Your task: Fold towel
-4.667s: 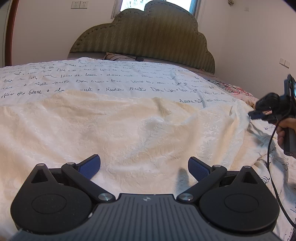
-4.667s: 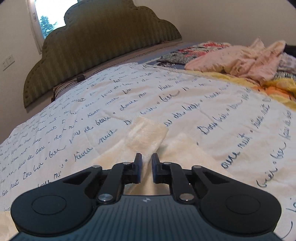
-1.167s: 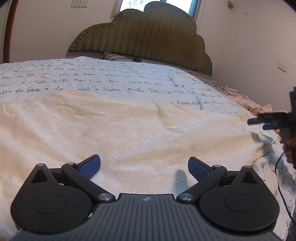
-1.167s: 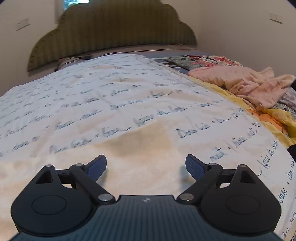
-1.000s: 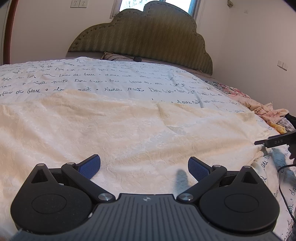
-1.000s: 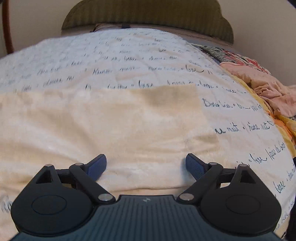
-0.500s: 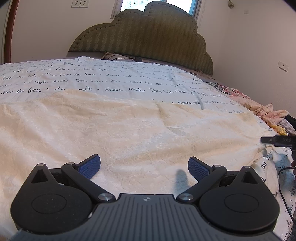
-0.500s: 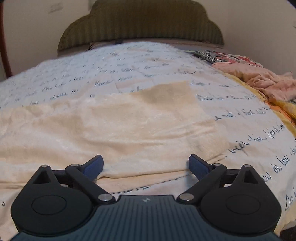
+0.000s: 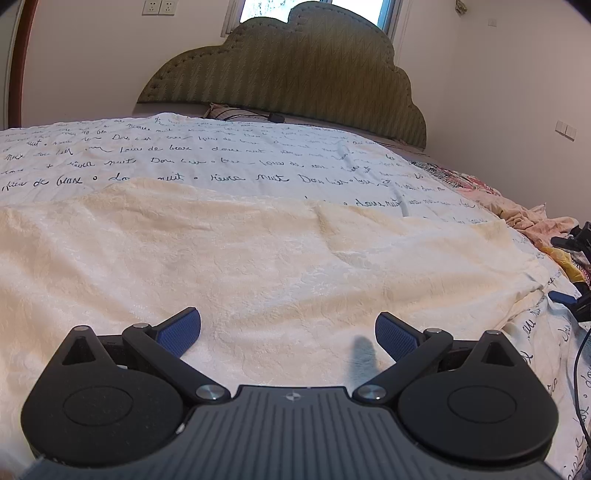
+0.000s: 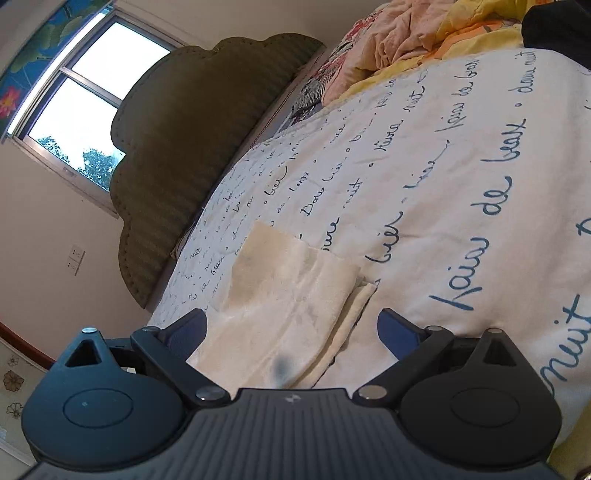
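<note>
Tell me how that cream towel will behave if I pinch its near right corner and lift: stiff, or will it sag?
Likely floppy: the towel lies in soft ripples on the bedspread, so it should sag. The doubled edge looks offset, so the layers may slide apart when lifted. Its plush surface probably grips the pads. The left claw and right claw are both open.

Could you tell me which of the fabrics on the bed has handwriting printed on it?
The white bedspread, covered in dark cursive script. The cream towel lying on it is plain, and the pink crumpled cloth shows no writing.
</note>
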### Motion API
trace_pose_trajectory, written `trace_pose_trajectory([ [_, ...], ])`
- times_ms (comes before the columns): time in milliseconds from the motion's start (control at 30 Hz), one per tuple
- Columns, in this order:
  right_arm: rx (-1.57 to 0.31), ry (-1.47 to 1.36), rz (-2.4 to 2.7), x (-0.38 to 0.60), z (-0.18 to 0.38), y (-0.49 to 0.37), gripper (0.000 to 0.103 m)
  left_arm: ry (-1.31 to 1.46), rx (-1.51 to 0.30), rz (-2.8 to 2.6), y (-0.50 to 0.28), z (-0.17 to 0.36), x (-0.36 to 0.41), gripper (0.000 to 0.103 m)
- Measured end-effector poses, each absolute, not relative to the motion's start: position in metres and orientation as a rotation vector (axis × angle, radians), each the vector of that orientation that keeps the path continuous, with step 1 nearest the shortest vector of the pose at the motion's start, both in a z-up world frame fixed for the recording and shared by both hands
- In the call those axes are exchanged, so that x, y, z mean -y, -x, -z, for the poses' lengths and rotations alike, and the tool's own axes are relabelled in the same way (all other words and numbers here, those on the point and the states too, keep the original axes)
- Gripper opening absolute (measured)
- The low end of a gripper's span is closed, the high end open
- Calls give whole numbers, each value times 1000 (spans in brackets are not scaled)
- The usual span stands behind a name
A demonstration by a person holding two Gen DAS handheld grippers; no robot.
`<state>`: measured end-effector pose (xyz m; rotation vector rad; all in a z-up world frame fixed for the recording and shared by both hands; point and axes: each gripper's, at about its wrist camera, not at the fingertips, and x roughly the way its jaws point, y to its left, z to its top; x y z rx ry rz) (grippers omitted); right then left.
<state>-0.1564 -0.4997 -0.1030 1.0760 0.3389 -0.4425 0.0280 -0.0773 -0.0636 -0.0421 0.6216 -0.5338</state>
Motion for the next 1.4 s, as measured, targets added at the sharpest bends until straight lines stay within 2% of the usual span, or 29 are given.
trace_pose_trajectory([
  [100,-329,-1049,461,503,106,148,100,42,-622,534,-28,64,77,102],
  [233,-337,-1035,492,506,109,136,89,42,-622,533,-28,64,77,102],
  [300,-323,-1058,473,503,107,137,77,41,-622,534,-28,63,77,102],
  [367,-320,-1061,451,499,106,137,52,40,-622,533,-28,64,77,102],
  [400,-333,-1051,464,498,106,135,48,39,-622,532,-28,64,78,102],
  [467,-372,-1045,514,502,111,131,28,39,-622,532,-28,64,78,102],
  [667,-330,-1046,534,498,113,134,21,40,-621,530,-27,63,78,102],
  [833,-241,-907,481,478,75,139,20,76,-608,496,-27,58,70,101],
  [1100,-231,-632,275,412,21,114,18,138,-560,413,-25,36,46,101],
  [1267,-266,-560,130,365,13,90,16,246,-640,500,-46,19,48,101],
  [1400,-372,-332,292,333,14,79,17,303,-683,564,-62,7,64,102],
])
